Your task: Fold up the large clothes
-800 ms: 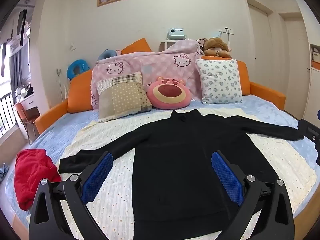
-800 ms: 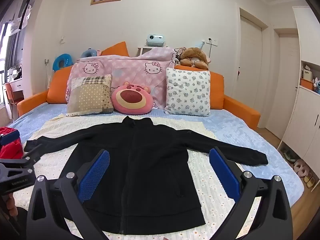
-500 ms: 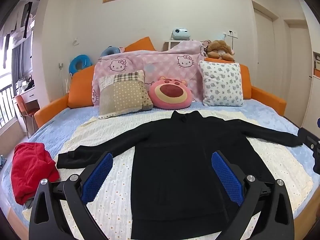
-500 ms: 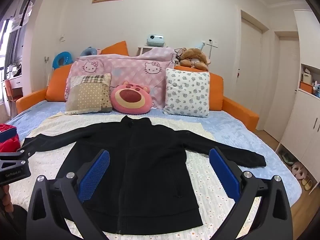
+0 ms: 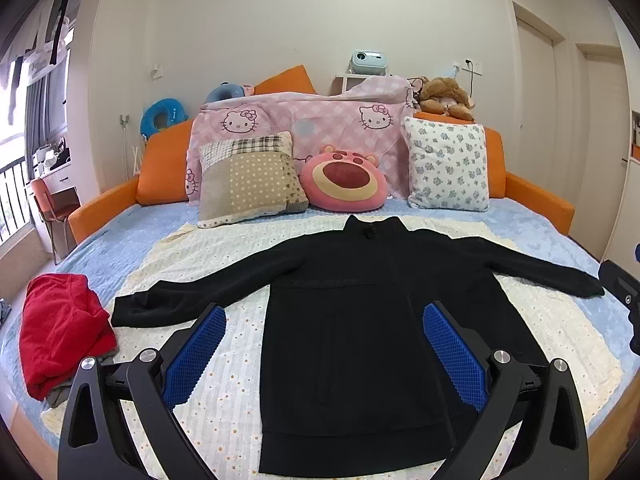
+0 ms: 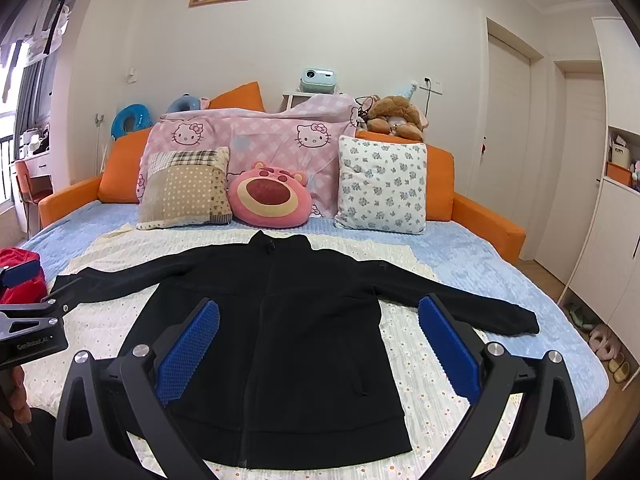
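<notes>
A black zip jacket [image 5: 352, 320] lies flat, front up, on a cream dotted sheet [image 5: 224, 256] on the bed, both sleeves spread out to the sides. It also shows in the right wrist view [image 6: 280, 320]. My left gripper [image 5: 324, 328] is open and empty, held above the jacket's lower half. My right gripper [image 6: 320, 324] is open and empty, also above the jacket's lower half. Neither touches the cloth. The left gripper's body [image 6: 28, 332] shows at the left edge of the right wrist view.
A red garment [image 5: 60, 328] lies bunched at the bed's left edge. Pillows and a pink bear cushion [image 5: 344, 180] line the orange headboard [image 5: 160, 168]. Slippers [image 6: 604, 344] sit on the floor to the right, by white cupboards.
Both grippers have pulled back and tilted slightly up, so the jacket sits a little farther and more of the wall shows. Jaws stay open. The jacket has not moved.
</notes>
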Demonstrator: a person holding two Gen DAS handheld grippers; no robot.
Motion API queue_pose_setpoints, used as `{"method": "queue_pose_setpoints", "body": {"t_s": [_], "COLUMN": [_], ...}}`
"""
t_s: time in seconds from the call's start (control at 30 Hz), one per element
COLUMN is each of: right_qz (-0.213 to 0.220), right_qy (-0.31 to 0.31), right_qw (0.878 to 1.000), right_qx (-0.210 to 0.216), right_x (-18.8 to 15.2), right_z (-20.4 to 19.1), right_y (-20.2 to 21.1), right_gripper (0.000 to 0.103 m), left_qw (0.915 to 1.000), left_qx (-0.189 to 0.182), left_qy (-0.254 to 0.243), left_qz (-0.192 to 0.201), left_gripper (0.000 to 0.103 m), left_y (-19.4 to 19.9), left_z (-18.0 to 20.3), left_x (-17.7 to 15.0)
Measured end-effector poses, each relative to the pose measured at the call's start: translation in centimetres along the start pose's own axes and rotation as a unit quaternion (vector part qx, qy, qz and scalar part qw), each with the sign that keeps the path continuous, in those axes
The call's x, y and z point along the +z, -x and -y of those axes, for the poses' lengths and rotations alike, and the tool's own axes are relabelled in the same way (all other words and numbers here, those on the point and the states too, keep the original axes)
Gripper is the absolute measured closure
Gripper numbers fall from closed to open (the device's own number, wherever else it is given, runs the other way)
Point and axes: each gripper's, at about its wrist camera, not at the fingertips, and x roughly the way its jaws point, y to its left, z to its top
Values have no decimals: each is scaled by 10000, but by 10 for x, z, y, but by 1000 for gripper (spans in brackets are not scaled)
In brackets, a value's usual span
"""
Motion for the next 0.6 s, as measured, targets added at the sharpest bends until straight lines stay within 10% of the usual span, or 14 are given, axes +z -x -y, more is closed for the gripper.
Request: {"method": "queue_pose_setpoints", "body": {"t_s": [0.6], "right_qz": [35], "right_qy": [-243], "right_qw": [9996], "right_qx": [-146], "right_x": [-2], "right_z": [11], "right_y": [-2], "right_gripper": [4], "left_qw": [9999], "left_qx": [116], "left_qy": [-20], "left_qz": [95], "left_gripper": [3], "left_y": [3], "left_z": [-3], "left_x": [4]}}
